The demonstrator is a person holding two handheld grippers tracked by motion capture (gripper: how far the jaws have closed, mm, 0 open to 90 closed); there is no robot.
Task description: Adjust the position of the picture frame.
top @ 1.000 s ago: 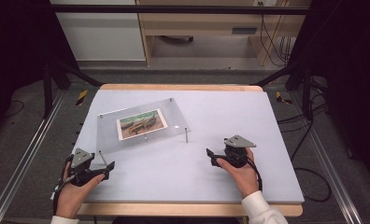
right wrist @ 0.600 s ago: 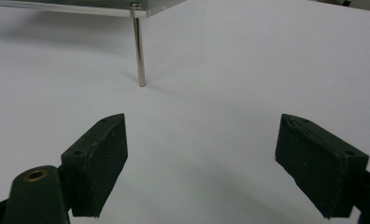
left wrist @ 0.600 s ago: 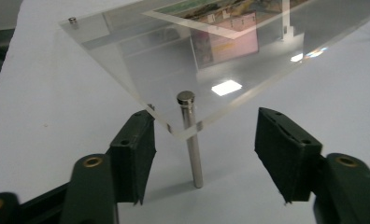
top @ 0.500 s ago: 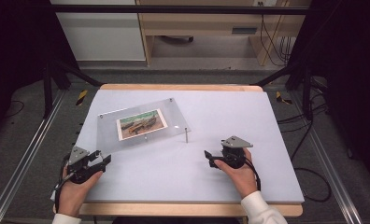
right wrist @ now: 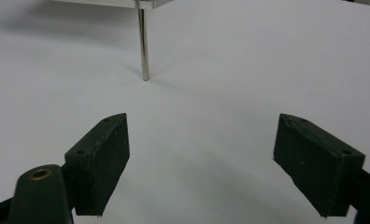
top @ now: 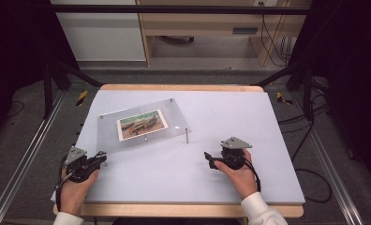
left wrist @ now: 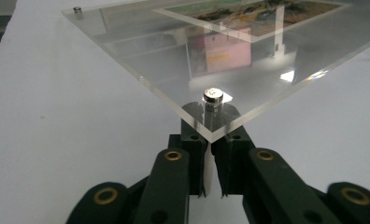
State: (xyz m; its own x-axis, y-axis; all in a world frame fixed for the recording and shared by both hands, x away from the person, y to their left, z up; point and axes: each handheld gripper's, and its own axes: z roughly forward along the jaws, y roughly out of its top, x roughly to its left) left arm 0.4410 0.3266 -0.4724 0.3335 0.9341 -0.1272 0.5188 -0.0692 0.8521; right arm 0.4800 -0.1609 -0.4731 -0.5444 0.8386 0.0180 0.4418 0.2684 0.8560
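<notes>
Since the earlier frames, the left gripper (top: 100, 159) has slid forward to the near-left corner of the clear acrylic frame (top: 139, 124), while the right gripper (top: 208, 159) has barely shifted, hanging low over the table (top: 230, 117) well to the right of the frame.

The acrylic frame is a flat, clear panel raised on thin metal posts, lying left of the table's centre. Its long axis runs from near-left to far-right, so it sits slightly askew to the table's edges. A landscape photograph (top: 142, 124) lies in the middle of the panel, its long side along the panel's long side (any writing on it is too small to read).

In the left gripper view, the frame's near corner (left wrist: 211, 138) sits directly above the left gripper's jaws, which are drawn close together with a narrow gap. A small metal screw cap (left wrist: 212, 95) stands on the panel just behind that corner. Whether the jaws pinch the post beneath it cannot be told.

In the right gripper view, the right gripper's jaws stand wide apart, holding nothing, pointing toward the frame's near-right post (right wrist: 144, 44), which stands upright ahead of them.
</notes>
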